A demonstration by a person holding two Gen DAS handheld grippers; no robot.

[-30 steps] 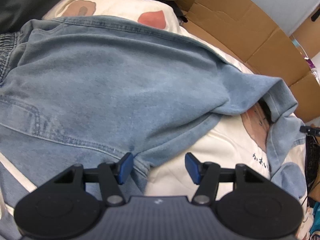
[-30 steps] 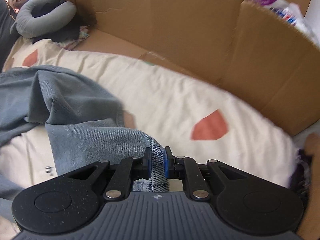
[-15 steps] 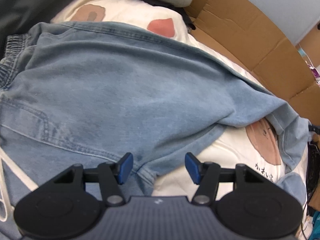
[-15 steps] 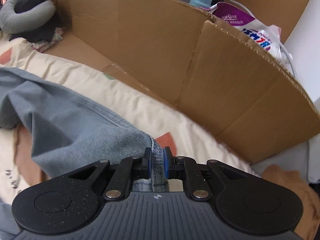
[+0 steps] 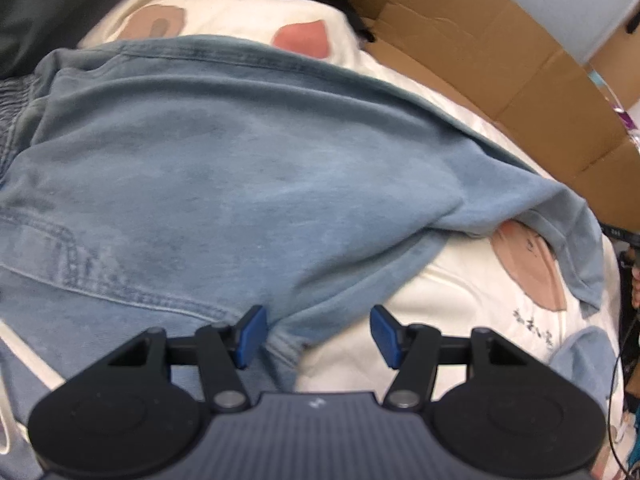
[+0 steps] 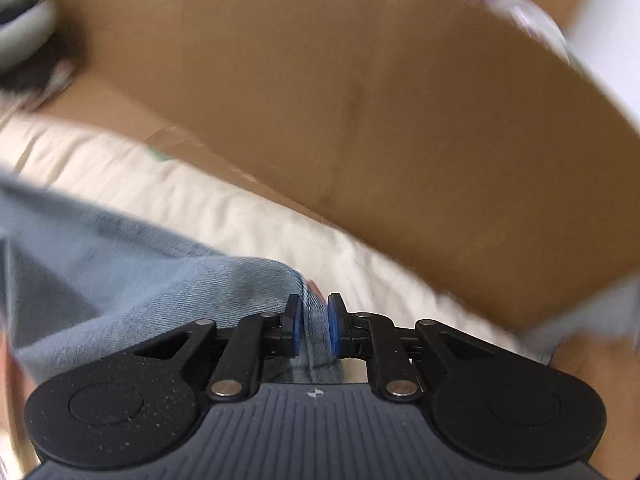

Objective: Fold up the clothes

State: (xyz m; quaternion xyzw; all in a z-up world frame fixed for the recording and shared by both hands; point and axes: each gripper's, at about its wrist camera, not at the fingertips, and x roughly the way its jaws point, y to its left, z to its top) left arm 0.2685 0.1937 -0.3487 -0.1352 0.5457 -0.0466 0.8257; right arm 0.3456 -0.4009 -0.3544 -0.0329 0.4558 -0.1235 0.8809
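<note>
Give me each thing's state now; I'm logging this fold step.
Jeans: spread flat on the bedspread.
Jeans hem: between the right tongs, which are opening.
Left tongs: open over the jeans' edge, gripping nothing.
Cardboard: standing beside the bed.

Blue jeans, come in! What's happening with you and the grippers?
Left hand-held gripper open over jeans. Right hand-held gripper opening, hem between pads. Cardboard wall close ahead.
</note>
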